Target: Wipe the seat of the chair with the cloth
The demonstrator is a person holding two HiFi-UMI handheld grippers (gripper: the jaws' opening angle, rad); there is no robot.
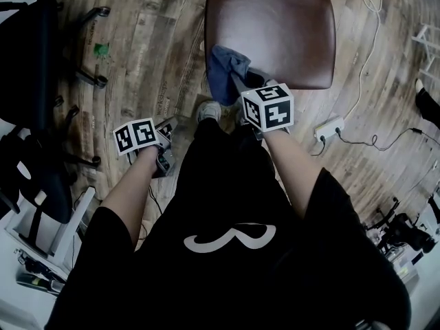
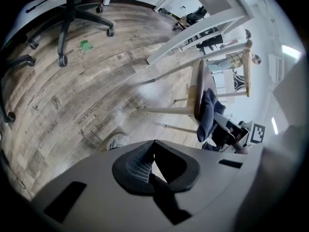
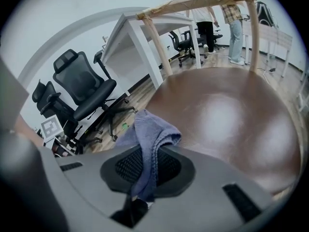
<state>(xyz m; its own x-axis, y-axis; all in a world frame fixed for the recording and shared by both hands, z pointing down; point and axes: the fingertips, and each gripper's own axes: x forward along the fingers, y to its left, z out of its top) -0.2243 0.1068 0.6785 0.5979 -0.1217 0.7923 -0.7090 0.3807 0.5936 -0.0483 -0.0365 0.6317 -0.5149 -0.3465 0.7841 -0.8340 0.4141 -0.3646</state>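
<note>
The right gripper (image 3: 145, 175) clamps a blue cloth (image 3: 150, 132), bunched just ahead of it on the brown chair seat (image 3: 227, 115). The left gripper (image 2: 152, 170), jaws together and empty, hangs over wooden floor (image 2: 72, 95).

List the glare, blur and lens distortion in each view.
Right gripper view: a broad white glare patch sits on the glossy brown chair seat, whose rim bulges from the wide-angle lens; the blue cloth is sharp. Left gripper view: the wooden plank floor curves, the right side is washed out, the middle smeared. Head view: soft light, faint sheen on the seat.
</note>
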